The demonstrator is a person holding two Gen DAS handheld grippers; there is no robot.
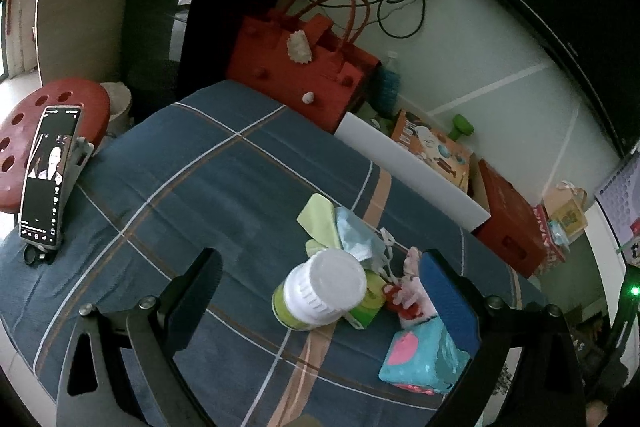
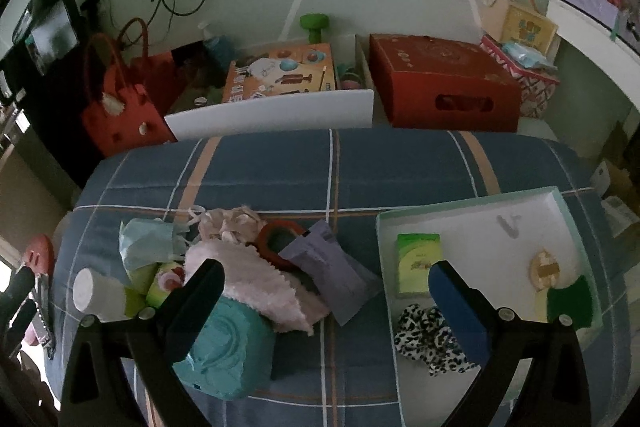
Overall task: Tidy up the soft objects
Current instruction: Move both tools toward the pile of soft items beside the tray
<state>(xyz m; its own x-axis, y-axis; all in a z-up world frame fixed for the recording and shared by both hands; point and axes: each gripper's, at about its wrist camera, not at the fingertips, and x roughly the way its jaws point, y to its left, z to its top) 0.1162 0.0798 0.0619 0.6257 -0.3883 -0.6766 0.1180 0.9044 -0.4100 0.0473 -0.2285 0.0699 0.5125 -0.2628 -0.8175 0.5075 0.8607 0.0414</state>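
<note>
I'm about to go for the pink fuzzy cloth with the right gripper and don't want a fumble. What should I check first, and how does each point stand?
1. Right gripper open and empty: ok, jaws spread wide, nothing between them.
2. Pink fuzzy cloth reachable: ok, it lies on top of the pile, just ahead.
3. Cloth free of neighbours: not ok, its edge lies on the teal pouch and touches the grey packet.
4. Room in the tray: ok, bare floor at the back.
5. Left gripper out of the way: cannot tell; it is open around the white-capped bottle.
</note>
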